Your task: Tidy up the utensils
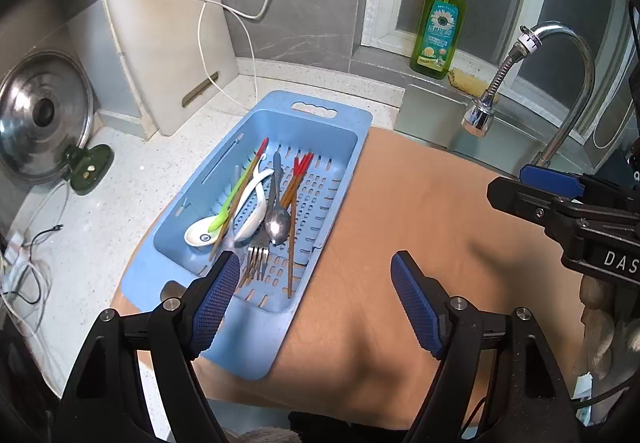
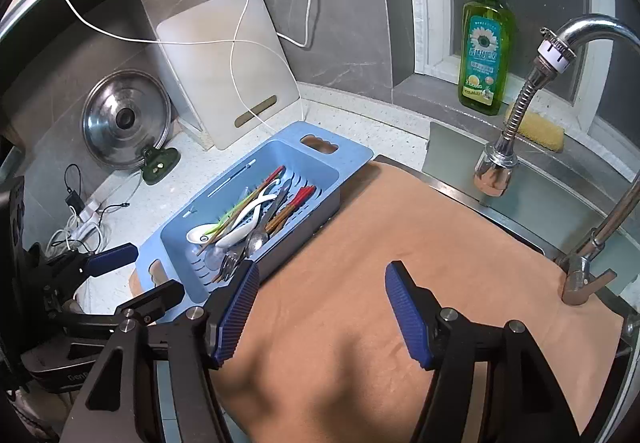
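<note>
A blue perforated drain basket [image 1: 344,139] [image 2: 352,159] lies on the counter and holds mixed utensils: red-tipped wooden chopsticks [image 1: 298,179] [image 2: 296,203], a metal spoon [image 1: 277,221] [image 2: 256,241], a metal fork [image 1: 258,255] [image 2: 229,265], two white ceramic spoons [image 1: 200,234] [image 2: 240,233] and a green plastic spoon [image 1: 230,203]. My left gripper [image 1: 316,267] is open and empty, just above the basket's near end. My right gripper [image 2: 322,275] is open and empty over the orange mat [image 2: 360,283] [image 1: 420,223], right of the basket.
A faucet [image 1: 568,83] [image 2: 600,123] and sink stand at the right. A green soap bottle [image 1: 438,23] [image 2: 486,43] and sponge [image 2: 536,129] sit on the sill. A cutting board [image 1: 168,55], pot lid [image 1: 42,119] [image 2: 126,119] and loose cables lie at left and back.
</note>
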